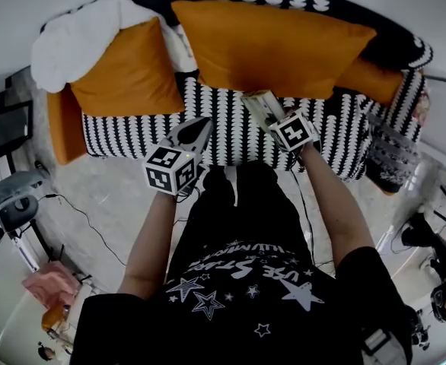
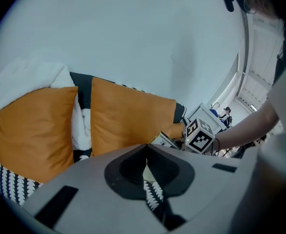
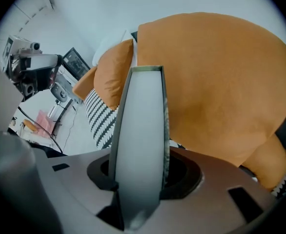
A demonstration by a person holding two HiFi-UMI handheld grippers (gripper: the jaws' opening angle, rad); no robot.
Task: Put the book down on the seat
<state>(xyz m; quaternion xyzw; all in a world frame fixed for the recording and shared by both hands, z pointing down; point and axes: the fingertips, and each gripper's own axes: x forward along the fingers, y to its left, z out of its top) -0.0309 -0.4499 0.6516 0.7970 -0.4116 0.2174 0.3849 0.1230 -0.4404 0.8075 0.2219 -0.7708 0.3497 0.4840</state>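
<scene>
The book (image 1: 259, 103) is a thick volume, seen edge-on as a pale slab (image 3: 139, 130) in the right gripper view. My right gripper (image 1: 274, 121) is shut on it and holds it upright just above the black-and-white patterned sofa seat (image 1: 227, 131), in front of the big orange cushion (image 1: 272, 48). My left gripper (image 1: 197, 132) hovers over the seat's front part, left of the book, jaws shut with nothing between them. In the left gripper view the book (image 2: 162, 140) and the right gripper's marker cube (image 2: 200, 135) show to the right.
A second orange cushion (image 1: 128, 71) and a white blanket (image 1: 74, 40) lie at the sofa's left end. A dark screen (image 1: 2, 131), cables and a pink cloth (image 1: 48, 284) sit on the floor at left. Camera gear (image 1: 436, 272) stands at right.
</scene>
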